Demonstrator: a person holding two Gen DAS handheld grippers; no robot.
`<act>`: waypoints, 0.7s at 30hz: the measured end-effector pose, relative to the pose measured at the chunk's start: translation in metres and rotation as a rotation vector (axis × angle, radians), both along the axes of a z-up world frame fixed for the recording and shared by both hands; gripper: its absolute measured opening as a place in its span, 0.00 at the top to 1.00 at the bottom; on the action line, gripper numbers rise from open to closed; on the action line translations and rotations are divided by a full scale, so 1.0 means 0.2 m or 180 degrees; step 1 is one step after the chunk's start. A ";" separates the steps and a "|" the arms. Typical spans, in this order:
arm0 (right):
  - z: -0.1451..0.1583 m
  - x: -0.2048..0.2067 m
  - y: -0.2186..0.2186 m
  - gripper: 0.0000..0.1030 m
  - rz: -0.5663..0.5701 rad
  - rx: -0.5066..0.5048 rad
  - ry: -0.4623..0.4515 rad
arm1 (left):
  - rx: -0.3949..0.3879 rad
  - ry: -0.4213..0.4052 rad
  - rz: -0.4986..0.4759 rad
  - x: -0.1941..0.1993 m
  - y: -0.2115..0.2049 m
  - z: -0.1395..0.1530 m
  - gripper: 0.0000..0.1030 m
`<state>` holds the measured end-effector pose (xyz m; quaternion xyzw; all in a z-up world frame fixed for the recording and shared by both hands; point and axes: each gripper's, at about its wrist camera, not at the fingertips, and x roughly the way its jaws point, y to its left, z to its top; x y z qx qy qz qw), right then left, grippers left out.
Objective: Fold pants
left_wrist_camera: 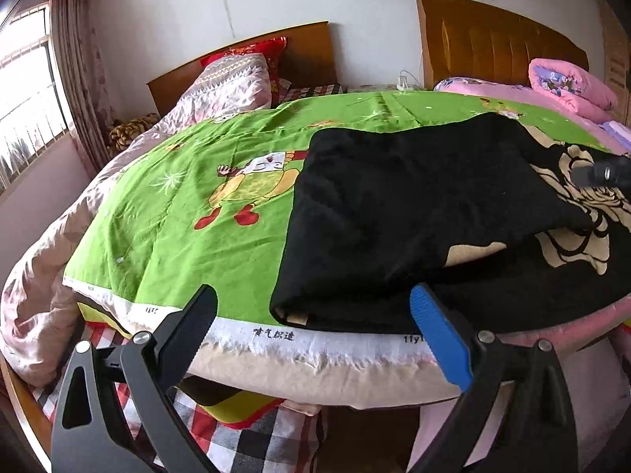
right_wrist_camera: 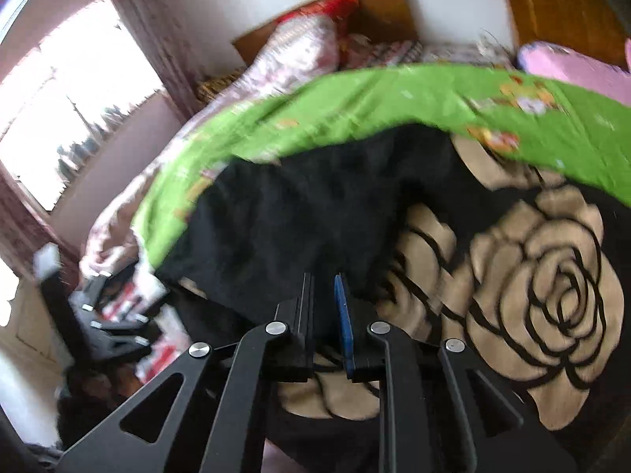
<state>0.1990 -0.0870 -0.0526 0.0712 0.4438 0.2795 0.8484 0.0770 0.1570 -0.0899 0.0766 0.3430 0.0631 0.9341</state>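
Observation:
Black pants [left_wrist_camera: 414, 213] lie folded on a bed, partly on a green cartoon sheet [left_wrist_camera: 189, 213] and partly on a black blanket with beige roses [left_wrist_camera: 572, 236]. My left gripper [left_wrist_camera: 313, 307] is open and empty at the near edge of the bed, just in front of the pants' near corner. In the blurred right wrist view the pants [right_wrist_camera: 299, 213] lie ahead. My right gripper [right_wrist_camera: 323, 280] is nearly shut with a narrow gap, its tips over the pants' near edge; I cannot tell if cloth is pinched. Its tip shows in the left wrist view [left_wrist_camera: 603, 173].
A pale pink quilt [left_wrist_camera: 47, 276] hangs off the bed's left side. A second bed with a folded pink quilt [left_wrist_camera: 572, 86] and wooden headboard [left_wrist_camera: 497, 43] stands at the back right. A window [left_wrist_camera: 23, 90] is on the left. The left gripper [right_wrist_camera: 114, 327] shows low left.

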 end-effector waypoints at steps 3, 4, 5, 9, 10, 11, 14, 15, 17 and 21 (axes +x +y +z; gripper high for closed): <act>-0.09 0.02 -0.04 0.81 -0.0099 0.0020 0.0230 | -0.0014 0.0014 0.0000 0.00 0.01 -0.02 0.04; -0.11 0.02 -0.04 0.81 -0.0107 0.0010 0.0256 | -0.0019 0.0018 0.0005 0.01 0.02 -0.02 0.04; -0.11 0.02 -0.03 0.81 -0.0102 0.0008 0.0245 | -0.0028 0.0023 0.0015 0.01 0.02 -0.03 0.04; -0.11 0.01 0.00 0.50 -0.0043 0.0103 0.0228 | -0.0036 0.0036 0.0017 0.02 0.02 -0.03 0.04; -0.11 -0.01 0.01 0.21 0.0035 0.0217 0.0197 | -0.0031 0.0040 0.0017 0.02 0.02 -0.03 0.04; -0.10 -0.02 0.02 0.13 0.0071 0.0243 0.0165 | -0.0035 0.0037 0.0021 0.02 0.02 -0.03 0.04; -0.08 -0.04 0.04 0.16 0.0105 0.0116 0.0087 | -0.0091 -0.0090 0.0067 0.00 0.04 0.00 0.04; -0.08 -0.04 0.04 0.19 0.0117 0.0140 0.0122 | -0.0141 -0.0111 0.0079 0.00 0.05 0.02 0.04; -0.09 -0.04 0.05 0.25 0.0179 0.0196 0.0229 | -0.0158 -0.0114 0.0123 0.00 0.07 0.03 0.04; -0.07 -0.06 0.15 0.56 0.0348 -0.0117 0.0117 | -0.0135 -0.0058 0.0159 0.01 0.09 0.00 0.04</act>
